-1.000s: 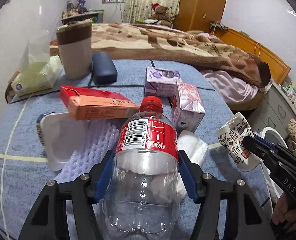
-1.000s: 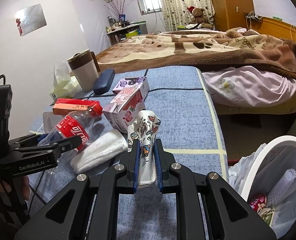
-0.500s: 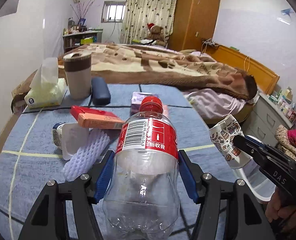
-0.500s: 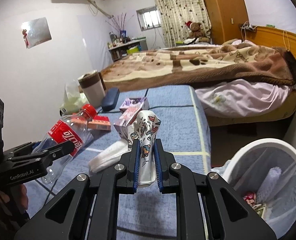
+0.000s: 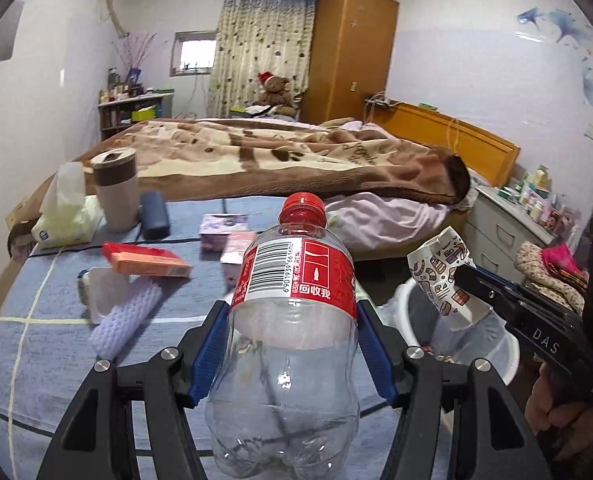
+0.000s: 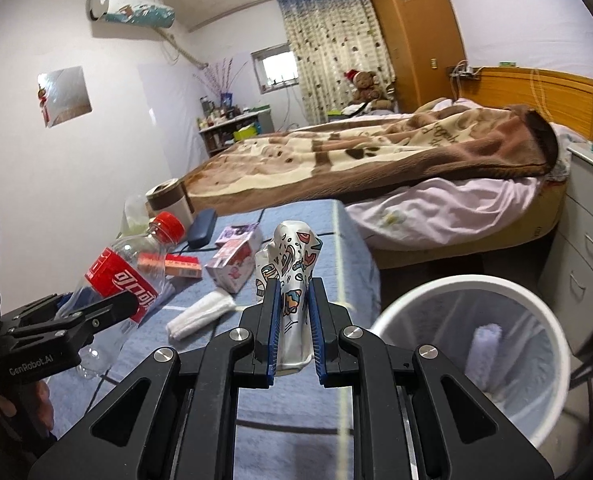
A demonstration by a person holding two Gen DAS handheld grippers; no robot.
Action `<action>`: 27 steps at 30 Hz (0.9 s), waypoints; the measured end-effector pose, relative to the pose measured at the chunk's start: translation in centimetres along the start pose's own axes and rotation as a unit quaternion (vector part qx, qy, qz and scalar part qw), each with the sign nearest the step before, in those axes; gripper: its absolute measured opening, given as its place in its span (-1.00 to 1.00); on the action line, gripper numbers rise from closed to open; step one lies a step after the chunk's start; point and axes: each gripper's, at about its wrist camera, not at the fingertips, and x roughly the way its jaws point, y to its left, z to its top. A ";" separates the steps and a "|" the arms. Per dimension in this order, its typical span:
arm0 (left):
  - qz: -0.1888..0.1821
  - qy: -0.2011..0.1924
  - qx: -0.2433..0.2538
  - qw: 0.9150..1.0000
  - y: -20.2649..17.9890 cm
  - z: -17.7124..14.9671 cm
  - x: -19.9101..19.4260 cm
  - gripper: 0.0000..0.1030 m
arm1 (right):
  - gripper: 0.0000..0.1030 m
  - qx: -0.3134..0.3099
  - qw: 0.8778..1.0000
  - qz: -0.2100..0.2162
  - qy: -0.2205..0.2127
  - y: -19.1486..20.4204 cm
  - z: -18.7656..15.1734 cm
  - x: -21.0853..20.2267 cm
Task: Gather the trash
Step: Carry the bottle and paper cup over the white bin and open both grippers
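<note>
Between the blue pads of the left claw (image 5: 292,354), in the left wrist view, stands a clear empty plastic bottle with red cap and red label (image 5: 294,300); the claw is clenched on its body, holding it upright and clear of the blue cloth-covered tabletop (image 5: 48,344). Lying on the tabletop behind it are a red and orange flat carton (image 5: 144,260), a white foam net sleeve (image 5: 126,316), a clear plastic tub (image 5: 100,292), two small drink cartons (image 5: 228,236), a tissue pack (image 5: 62,216), a beige and brown tumbler (image 5: 115,188) and a dark blue case (image 5: 154,214). At right, the right claw (image 5: 466,280) grips a crumpled patterned paper cup (image 5: 442,276) above a white round waste bin (image 5: 496,344).

Right wrist view: the right claw (image 6: 292,324) is clenched on the crumpled patterned paper cup (image 6: 290,280), pinched flat between its blue pads. The white round waste bin (image 6: 472,292), lined with a bag, stands on the floor just beside the tabletop edge, to the right of the cup; a pale foam sleeve (image 6: 486,344) lies inside it. At left, the left claw (image 6: 96,312) holds the bottle (image 6: 128,272) tilted above the tabletop (image 6: 324,224). A folded white cloth (image 6: 200,316) lies near the drink cartons (image 6: 234,260).
</note>
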 end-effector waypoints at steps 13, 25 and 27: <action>-0.074 0.006 0.045 0.996 -9.1 -0.8 1.5 0.23 | -0.72 0.023 0.997 -0.068 -0.016 -5.6 -0.4 -3.5; -0.116 0.023 0.070 0.991 -15.3 -1.9 4.3 0.23 | -0.72 0.032 0.993 -0.110 0.002 -9.3 -1.1 -4.0; -0.110 0.027 0.078 0.991 -16.1 -2.0 4.9 0.23 | -0.72 0.032 0.993 -0.113 0.008 -9.8 -1.4 -4.1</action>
